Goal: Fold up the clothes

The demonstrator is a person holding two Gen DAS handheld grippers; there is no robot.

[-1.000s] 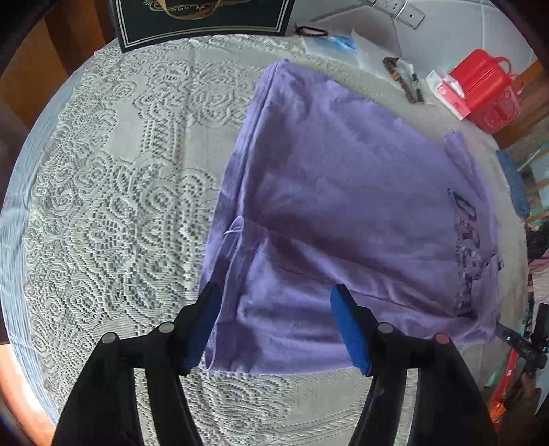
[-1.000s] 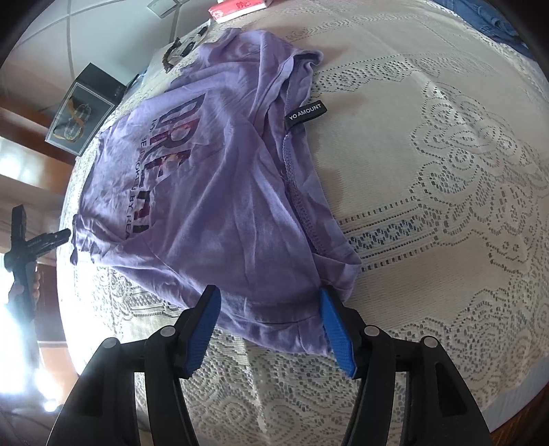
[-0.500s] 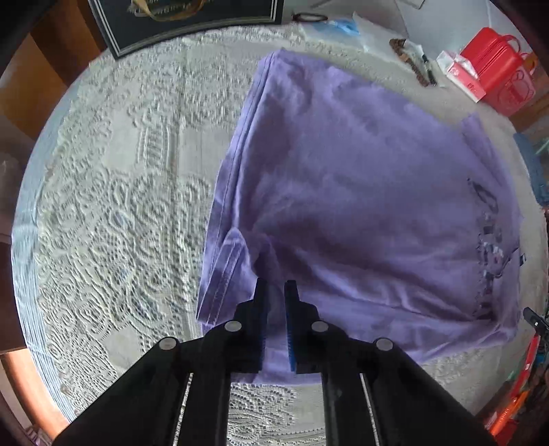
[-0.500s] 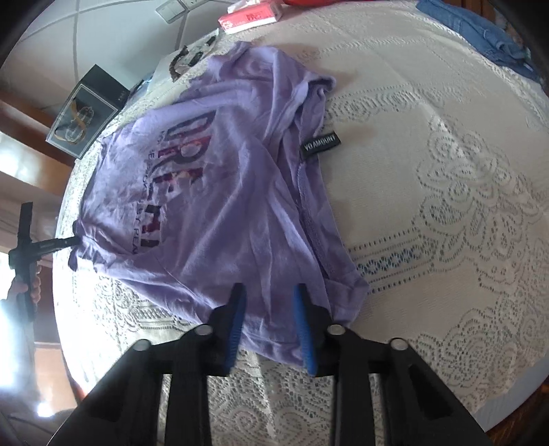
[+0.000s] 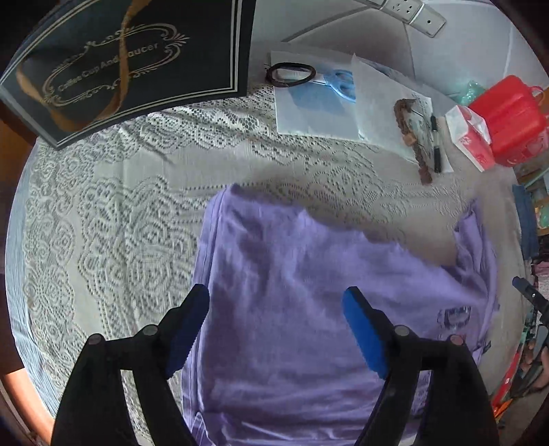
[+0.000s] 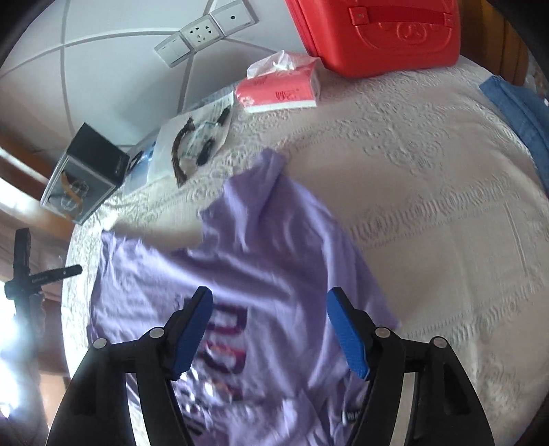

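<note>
A purple T-shirt [image 5: 308,247] with a dark print lies on the lace tablecloth [image 5: 113,212], doubled over on itself, its far edge lifted and blurred. My left gripper [image 5: 274,295] hangs over the shirt's left part. Its jaws are opening and stand wide, with cloth below them but none pinched between the blue pads. In the right wrist view the same shirt [image 6: 267,240] shows its print near the bottom. My right gripper [image 6: 270,295] is above the print, jaws also opening, and its pads press on nothing.
At the far side stand a black gift box [image 5: 130,61], papers with blue scissors [image 5: 339,85] and a hair tie [image 5: 291,73], a tissue pack [image 6: 278,92] and a red case [image 6: 377,31]. A blue garment [image 6: 518,109] lies at the right edge. A black stand [image 6: 24,274] rises at the left.
Half a second ago both grippers were shut on the shirt's near edge. They have since moved toward the far side with it and opened, leaving the shirt folded shorter.
</note>
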